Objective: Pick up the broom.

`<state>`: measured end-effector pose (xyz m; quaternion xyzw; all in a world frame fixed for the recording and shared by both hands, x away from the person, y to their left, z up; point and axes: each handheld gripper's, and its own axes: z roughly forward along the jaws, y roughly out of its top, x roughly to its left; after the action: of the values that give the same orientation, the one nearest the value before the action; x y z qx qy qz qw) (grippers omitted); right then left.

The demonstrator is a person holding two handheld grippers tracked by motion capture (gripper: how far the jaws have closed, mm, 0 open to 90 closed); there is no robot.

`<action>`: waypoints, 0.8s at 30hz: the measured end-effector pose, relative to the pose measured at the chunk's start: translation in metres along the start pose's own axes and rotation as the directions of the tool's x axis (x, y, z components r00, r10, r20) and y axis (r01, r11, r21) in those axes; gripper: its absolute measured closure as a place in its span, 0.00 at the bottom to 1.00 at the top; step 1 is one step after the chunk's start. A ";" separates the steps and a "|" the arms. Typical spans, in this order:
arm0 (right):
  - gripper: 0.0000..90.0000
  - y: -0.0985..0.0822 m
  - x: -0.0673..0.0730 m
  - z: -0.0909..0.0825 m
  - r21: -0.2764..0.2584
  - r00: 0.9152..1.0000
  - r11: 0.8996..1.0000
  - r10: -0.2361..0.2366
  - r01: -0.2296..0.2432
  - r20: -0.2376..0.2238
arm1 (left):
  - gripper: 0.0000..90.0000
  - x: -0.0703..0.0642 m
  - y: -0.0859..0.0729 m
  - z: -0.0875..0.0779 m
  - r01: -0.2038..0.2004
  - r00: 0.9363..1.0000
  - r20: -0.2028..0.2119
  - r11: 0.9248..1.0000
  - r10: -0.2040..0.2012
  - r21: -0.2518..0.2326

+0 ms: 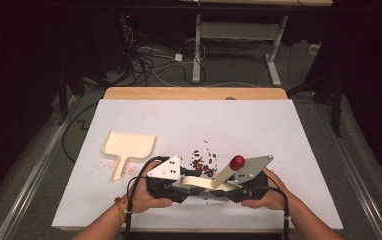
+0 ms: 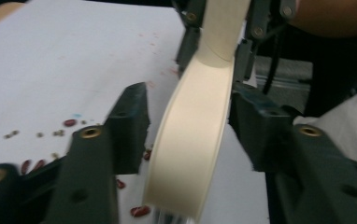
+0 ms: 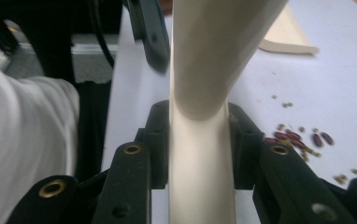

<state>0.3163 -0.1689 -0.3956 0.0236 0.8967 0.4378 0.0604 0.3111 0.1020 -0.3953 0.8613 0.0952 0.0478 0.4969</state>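
The high view looks forward and down over the whole table point(image 1: 279, 150) from the person's side, while each gripper view rides close behind its own jaws, low over the table, the two facing each other and sharing the cream brush point(image 2: 190, 140).

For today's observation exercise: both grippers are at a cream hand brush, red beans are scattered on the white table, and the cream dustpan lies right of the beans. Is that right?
Not quite. The high view shows the dustpan lying left of the beans, not right. The rest stands: the left gripper and right gripper are at the brush, on the white table.
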 end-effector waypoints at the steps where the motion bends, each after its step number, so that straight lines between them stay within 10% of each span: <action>1: 0.75 0.000 0.000 0.000 0.006 1.000 1.000 -0.003 0.003 0.014 | 0.44 0.000 0.000 0.000 0.000 1.000 0.000 1.000 0.000 0.000; 2: 0.75 0.000 -0.001 -0.001 0.013 1.000 1.000 -0.002 0.002 0.029 | 0.36 0.002 -0.001 -0.010 0.022 0.994 -0.108 1.000 -0.024 -0.017; 3: 0.75 0.000 -0.001 -0.001 0.013 1.000 1.000 -0.002 0.002 0.029 | 0.29 0.002 -0.001 -0.010 0.022 0.994 -0.108 1.000 -0.024 -0.017; 6: 0.75 -0.002 -0.005 -0.007 0.011 0.994 0.999 0.045 -0.046 0.104 | 0.23 0.001 -0.011 -0.033 -0.001 0.958 -0.285 1.000 0.000 -0.004; 7: 0.75 -0.002 -0.007 -0.010 0.007 0.991 0.998 0.058 -0.059 0.121 | 0.22 0.001 -0.011 -0.033 -0.001 0.958 -0.285 1.000 0.000 -0.004; 8: 0.75 -0.003 -0.010 -0.013 -0.003 0.988 0.997 0.080 -0.081 0.134 | 0.22 -0.001 -0.021 -0.043 -0.013 0.928 -0.373 1.000 0.019 0.020; 11: 0.75 -0.004 -0.014 -0.019 -0.016 0.977 0.994 0.107 -0.106 0.186 | 0.21 -0.004 -0.039 -0.055 -0.018 0.876 -0.479 0.995 0.062 0.097; 15: 0.75 -0.005 -0.021 -0.028 -0.022 0.958 0.992 0.126 -0.124 0.256 | 0.21 0.000 -0.069 -0.066 0.055 0.832 -0.553 0.989 0.031 0.139; 22: 0.75 -0.009 -0.035 -0.038 -0.045 0.928 0.986 0.168 -0.163 0.332 | 0.21 0.005 -0.102 -0.078 0.149 0.787 -0.615 0.979 -0.035 0.136; 24: 0.75 -0.011 -0.038 -0.039 -0.040 0.920 0.986 0.164 -0.161 0.355 | 0.21 0.006 -0.106 -0.078 0.169 0.784 -0.618 0.978 -0.057 0.124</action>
<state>0.3491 -0.2096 -0.3774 0.1767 0.8635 0.4341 0.1861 0.2905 0.2210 -0.4482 0.8318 0.3058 0.2849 0.3652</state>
